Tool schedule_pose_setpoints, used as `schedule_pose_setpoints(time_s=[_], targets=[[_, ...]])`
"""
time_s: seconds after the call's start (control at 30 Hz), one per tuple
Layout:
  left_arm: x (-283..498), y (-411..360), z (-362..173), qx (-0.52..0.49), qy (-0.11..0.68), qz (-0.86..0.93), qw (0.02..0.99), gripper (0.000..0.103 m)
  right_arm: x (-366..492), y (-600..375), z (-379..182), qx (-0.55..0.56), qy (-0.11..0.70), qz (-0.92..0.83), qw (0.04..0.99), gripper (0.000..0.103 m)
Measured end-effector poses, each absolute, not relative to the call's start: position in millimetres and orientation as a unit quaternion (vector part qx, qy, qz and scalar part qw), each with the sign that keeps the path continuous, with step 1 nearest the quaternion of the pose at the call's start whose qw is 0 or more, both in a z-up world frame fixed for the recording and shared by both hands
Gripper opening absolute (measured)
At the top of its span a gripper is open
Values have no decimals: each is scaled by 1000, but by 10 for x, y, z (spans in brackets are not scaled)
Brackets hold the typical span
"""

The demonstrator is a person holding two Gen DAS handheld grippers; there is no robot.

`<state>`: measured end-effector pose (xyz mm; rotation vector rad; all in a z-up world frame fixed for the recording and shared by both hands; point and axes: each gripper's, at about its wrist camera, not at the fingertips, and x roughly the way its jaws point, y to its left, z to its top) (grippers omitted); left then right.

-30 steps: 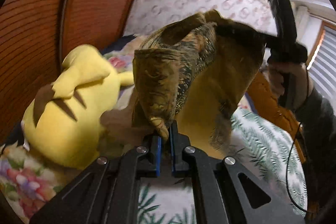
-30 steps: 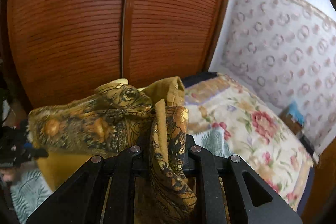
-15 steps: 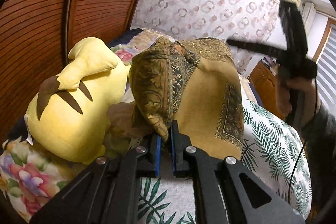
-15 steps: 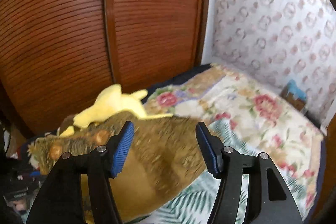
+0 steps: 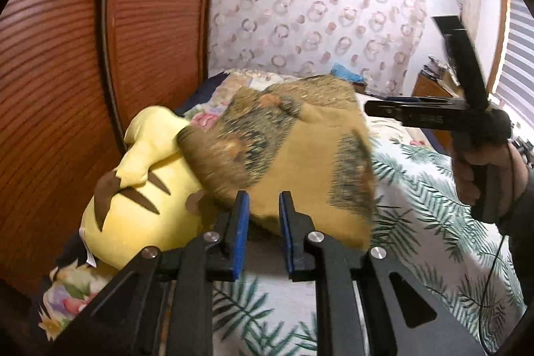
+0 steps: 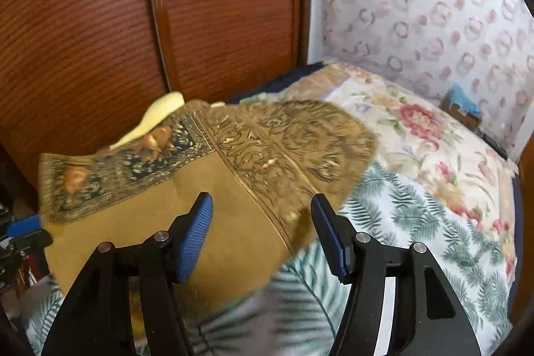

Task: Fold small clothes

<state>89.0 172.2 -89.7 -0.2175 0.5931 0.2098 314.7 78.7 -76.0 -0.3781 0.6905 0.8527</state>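
An ochre cloth [image 5: 293, 162] with a dark ornate border lies slumped and motion-blurred on the bed, its left edge over a yellow plush toy [image 5: 140, 189]. My left gripper [image 5: 263, 212] sits at the cloth's near edge. Its jaws are opening, with a narrow gap, and the blue pads do not press on the cloth. In the right wrist view the same cloth [image 6: 233, 222] spreads below my right gripper [image 6: 263, 222], which hovers wide open and holds nothing. The left wrist view shows the right gripper [image 5: 370, 109] held by a hand [image 5: 480, 169] above the cloth's far right corner.
The bed carries a palm-leaf sheet [image 5: 434, 222] and a floral quilt [image 6: 417, 129] toward the wall. Slatted wooden wardrobe doors [image 5: 66, 89] stand close on the left, behind the plush toy [image 6: 163, 109]. A cable hangs from the person's sleeve at the right.
The right gripper let go of the cloth, opened wide and sank toward the bed. The cloth dropped from hanging between both grippers onto the bed. The left jaws parted and released its corner.
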Motion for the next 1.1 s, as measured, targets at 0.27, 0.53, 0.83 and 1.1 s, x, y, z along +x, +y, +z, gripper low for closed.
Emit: schedule_pose_setpoints(time_s=[0.27, 0.53, 0.83, 1.1], targets=[[870, 1222, -668, -66, 275, 66, 957, 16, 2625, -124, -373, -136, 298, 378, 866, 66], [871, 552, -454, -38, 260, 26, 965, 19, 1973, -1130, -160, -91, 275, 305, 907, 89], [802, 5, -102, -24, 228, -13, 973, 24, 1386, -2072, 82, -40, 235, 188, 953, 89], [743, -176, 79, -20, 219, -20, 975, 25, 1109, -2414, 226, -25, 209, 152, 966, 89]])
